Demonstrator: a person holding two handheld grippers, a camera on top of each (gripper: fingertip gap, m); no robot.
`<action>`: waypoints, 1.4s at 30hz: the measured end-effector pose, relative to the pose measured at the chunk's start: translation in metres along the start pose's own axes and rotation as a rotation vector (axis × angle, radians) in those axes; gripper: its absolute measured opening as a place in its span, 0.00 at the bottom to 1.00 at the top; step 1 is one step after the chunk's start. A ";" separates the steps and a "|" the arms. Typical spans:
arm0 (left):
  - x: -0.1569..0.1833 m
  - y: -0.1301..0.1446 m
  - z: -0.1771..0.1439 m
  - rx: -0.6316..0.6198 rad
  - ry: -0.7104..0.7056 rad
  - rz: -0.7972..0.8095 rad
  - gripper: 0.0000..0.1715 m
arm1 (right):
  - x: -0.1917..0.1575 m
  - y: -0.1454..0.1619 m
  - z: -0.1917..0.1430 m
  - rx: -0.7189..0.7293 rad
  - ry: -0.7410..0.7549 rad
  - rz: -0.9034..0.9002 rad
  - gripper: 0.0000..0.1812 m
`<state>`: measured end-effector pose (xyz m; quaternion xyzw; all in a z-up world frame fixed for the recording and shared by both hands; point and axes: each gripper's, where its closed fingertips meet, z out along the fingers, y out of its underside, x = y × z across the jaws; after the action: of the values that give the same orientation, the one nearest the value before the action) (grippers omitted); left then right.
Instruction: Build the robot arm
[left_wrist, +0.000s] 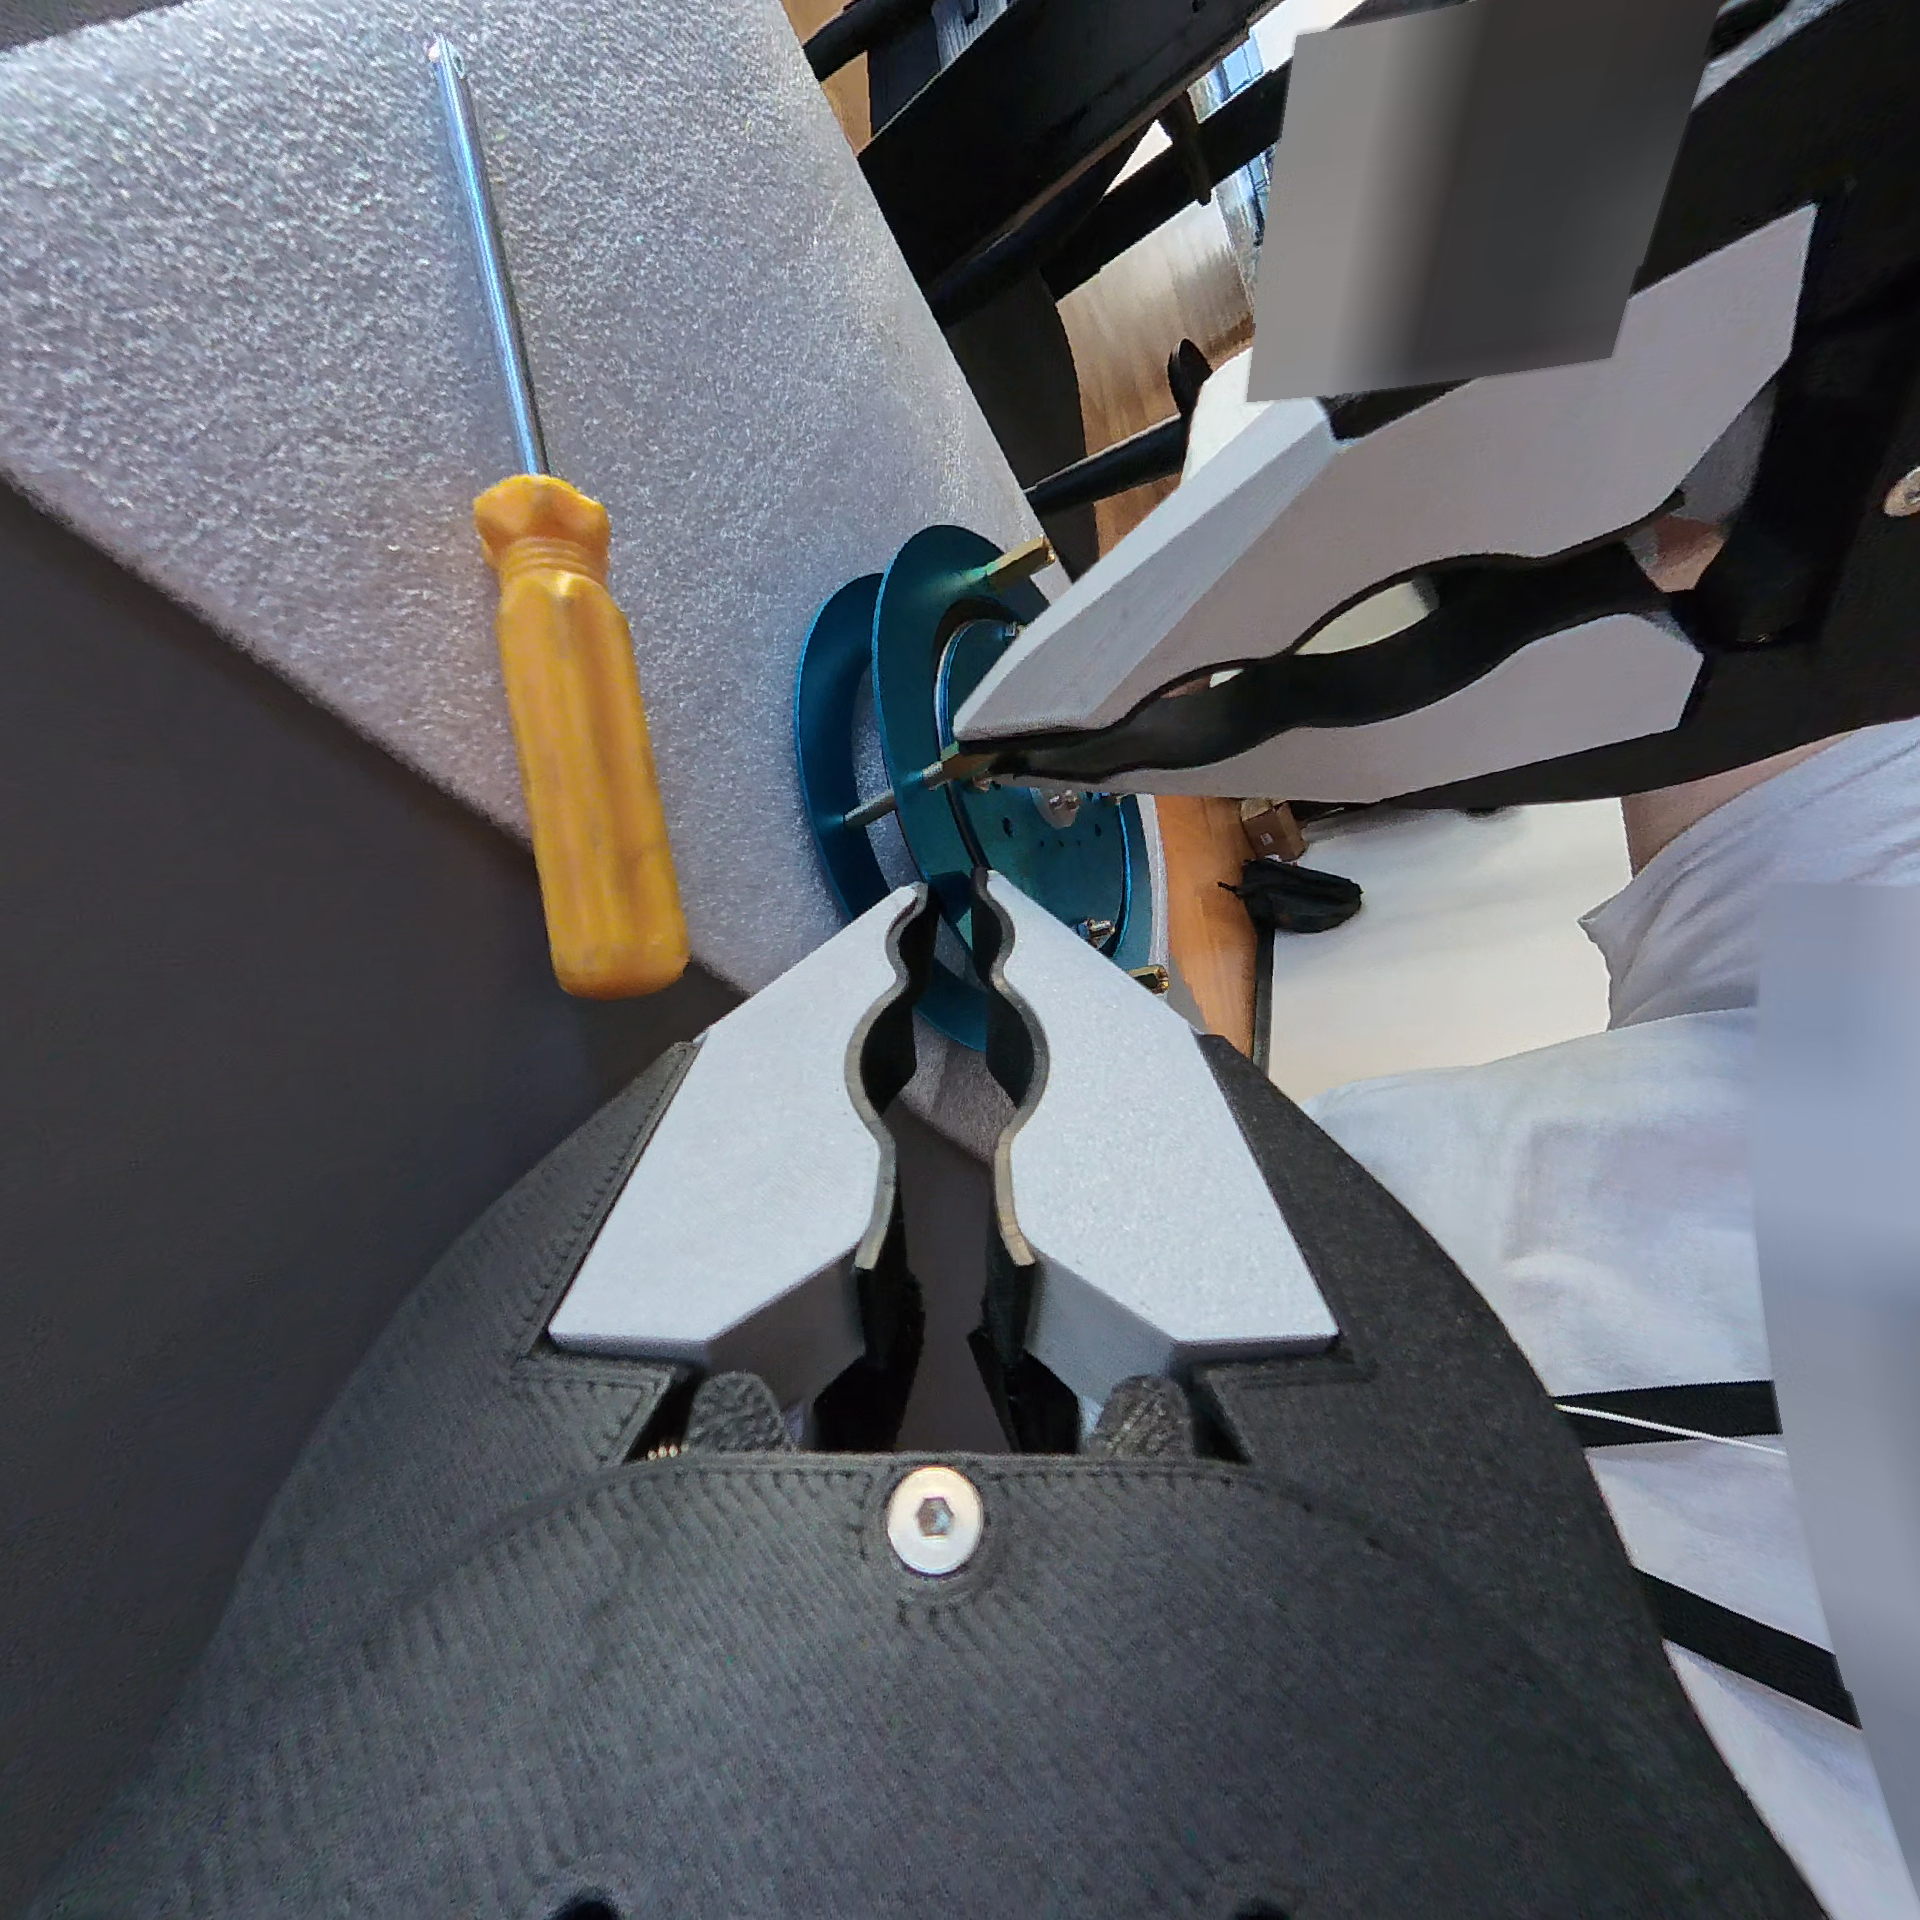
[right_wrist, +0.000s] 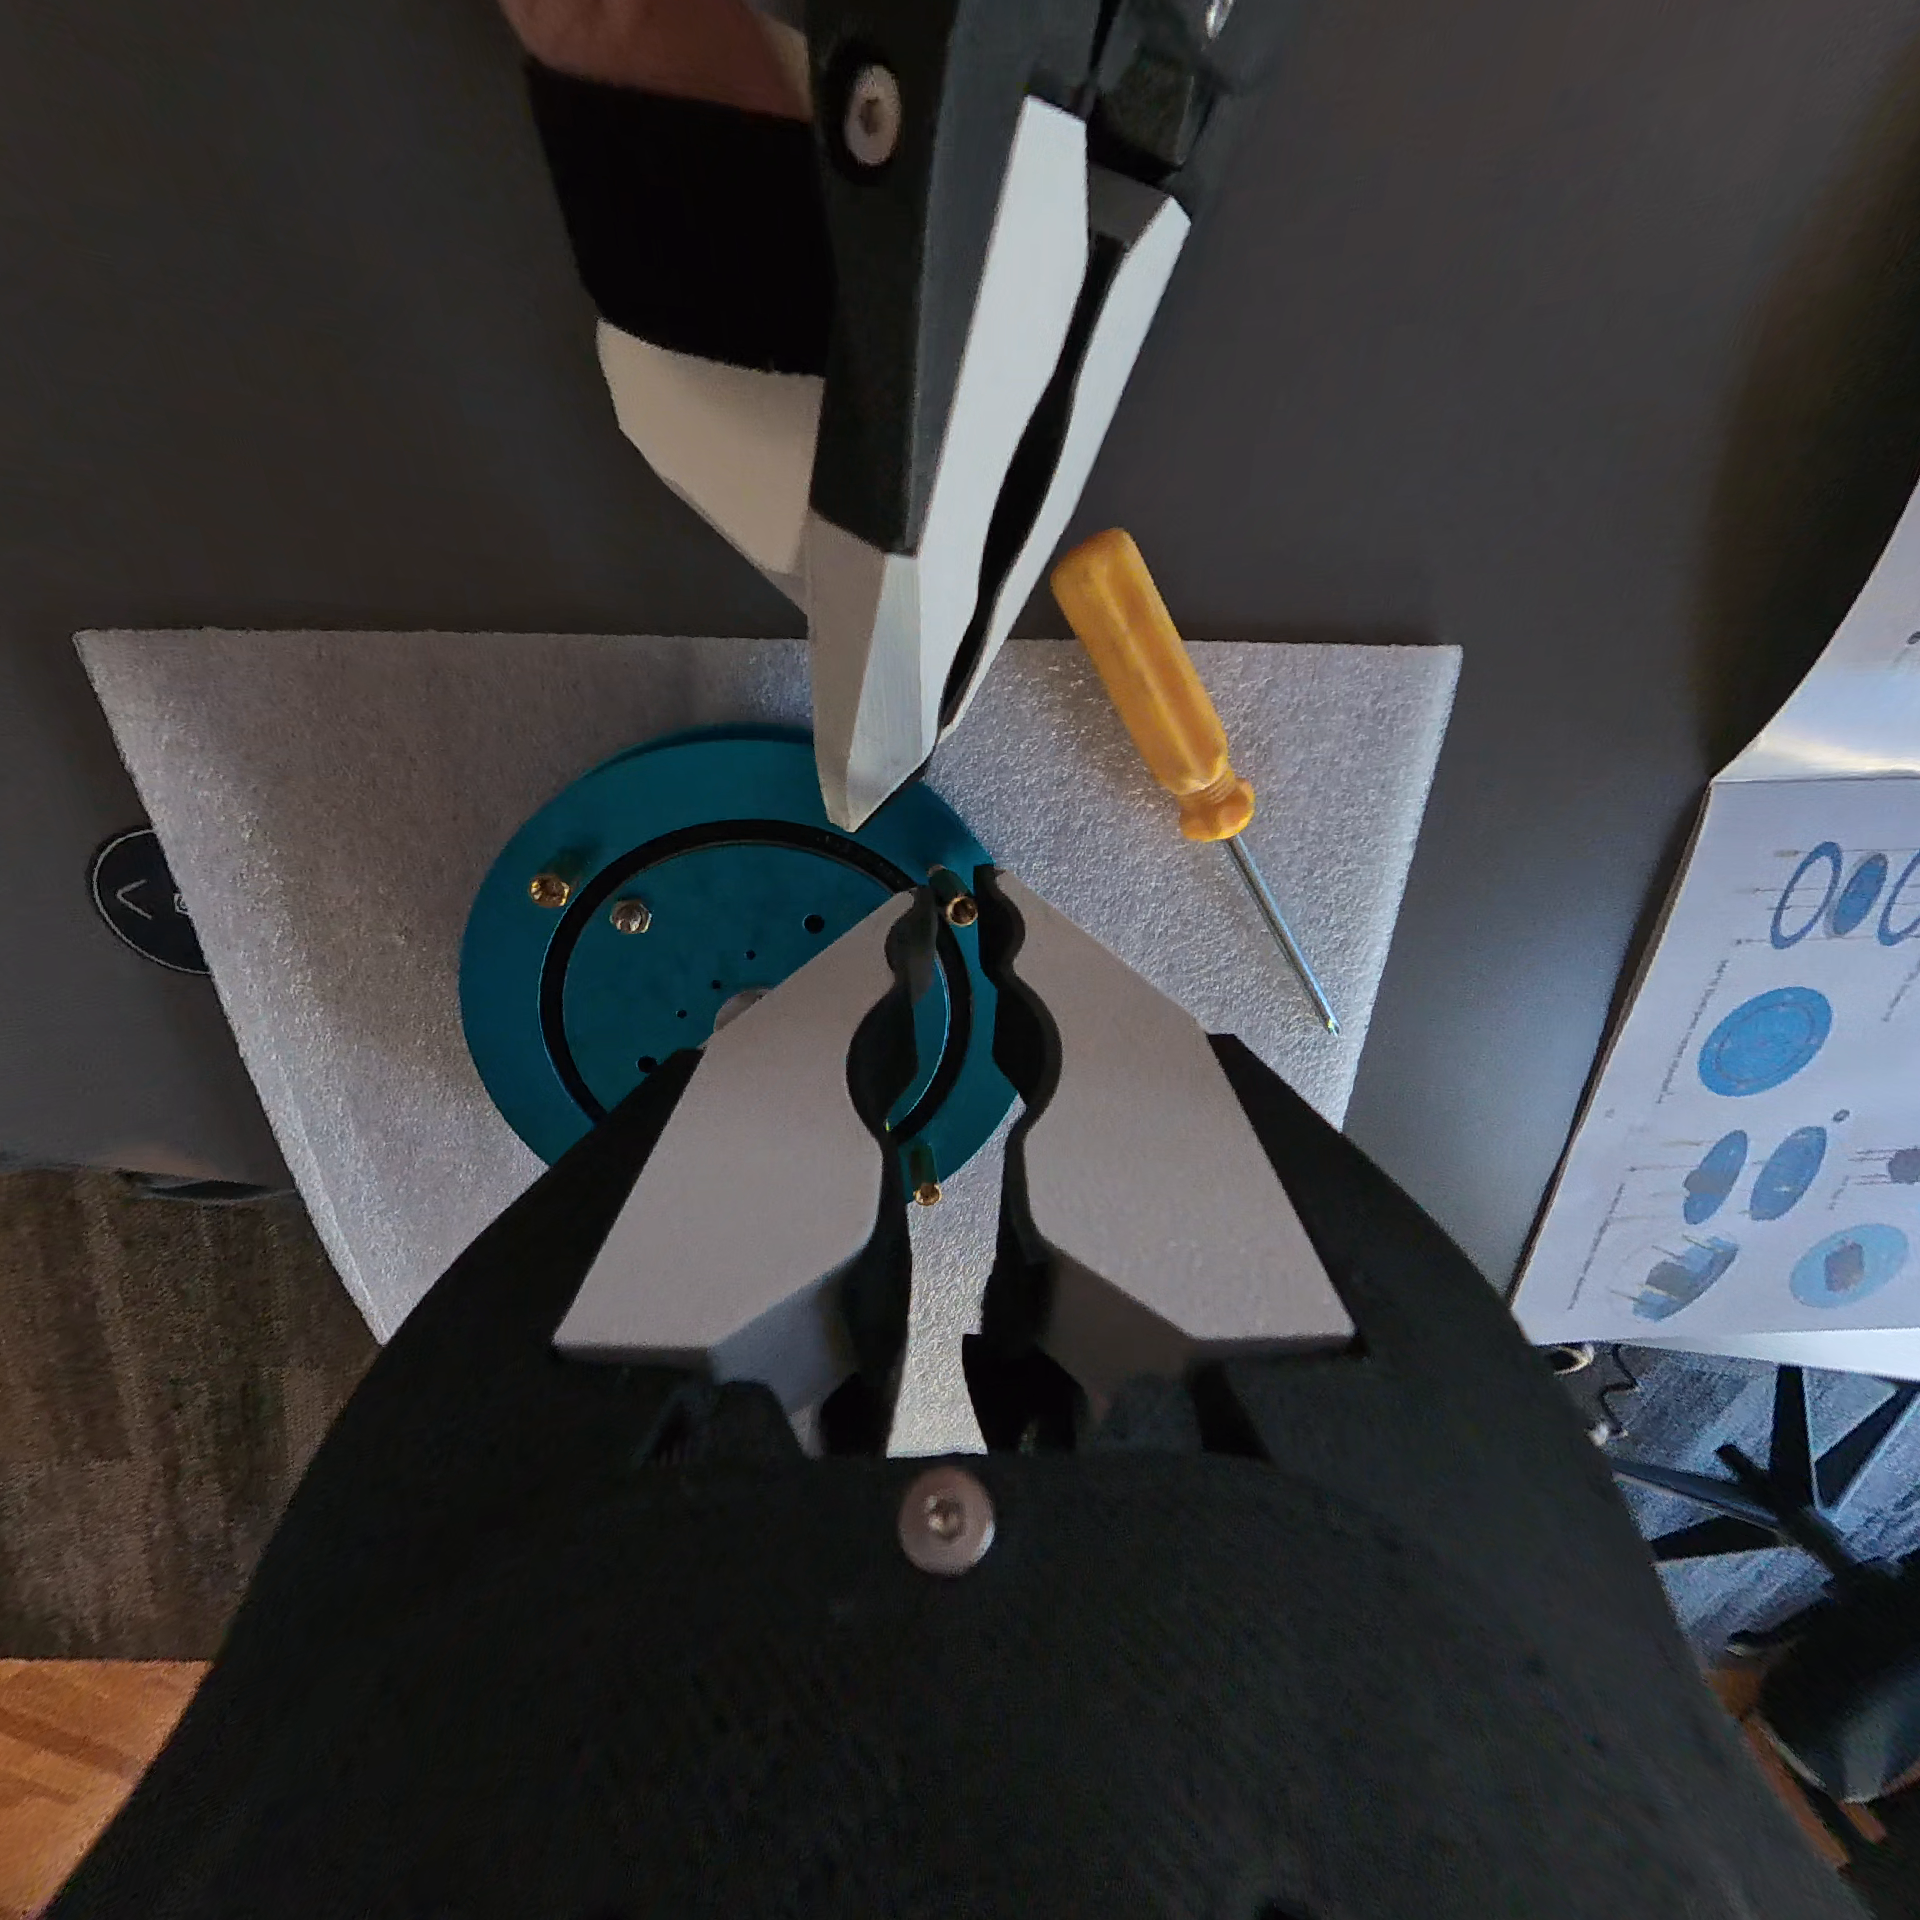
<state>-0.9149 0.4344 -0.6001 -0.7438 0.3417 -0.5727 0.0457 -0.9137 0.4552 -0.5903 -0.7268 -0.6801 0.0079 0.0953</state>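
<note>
Blue metal disc assembly (right_wrist: 727, 966) lay on a white foam sheet (right_wrist: 343, 831) spread over the dark grey desk (right_wrist: 260, 364); seen from the left wrist view it was two stacked rings (left_wrist: 894, 727) held apart by posts. Brass standoffs (right_wrist: 548, 886) rose from the outer ring of the disc assembly, and a small hex nut (right_wrist: 630, 916) sat on its inner plate.

The left gripper (left_wrist: 954, 896) pressed its fingers (left_wrist: 831, 997) against the disc assembly's rim, the pads nearly together with a thin edge of the ring between the tips; in the right wrist view the same gripper (right_wrist: 868, 816) came down onto the far edge of the ring, its tips touching it.

The right gripper (right_wrist: 948, 891) had its fingers (right_wrist: 810, 1039) drawn close at the tips around one brass standoff (right_wrist: 961, 910) on the side of the disc assembly nearest the screwdriver. From the left wrist view, that gripper (left_wrist: 966, 753) pinched the top of a standoff (left_wrist: 940, 771), its tips closed onto it.

A screwdriver with a yellow handle (right_wrist: 1153, 686) lay on the foam just beside the disc assembly, clear of both grippers, its thin steel shaft (left_wrist: 494, 260) pointing away. A printed sheet with blue drawings (right_wrist: 1766, 1039) lay beyond the screwdriver, well apart from the disc assembly.
</note>
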 end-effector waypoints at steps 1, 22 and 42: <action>-0.001 0.000 0.000 0.000 -0.006 0.005 0.03 | 0.001 0.001 0.000 -0.008 -0.002 0.045 0.03; 0.000 0.000 0.000 0.001 -0.005 0.005 0.03 | 0.000 0.004 -0.003 -0.060 -0.054 0.041 0.03; 0.001 0.001 0.000 -0.005 -0.005 0.010 0.03 | -0.001 0.000 -0.006 0.087 -0.045 -0.138 0.06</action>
<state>-0.9153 0.4330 -0.5996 -0.7435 0.3468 -0.5699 0.0476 -0.9126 0.4537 -0.5848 -0.6732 -0.7295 0.0474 0.1118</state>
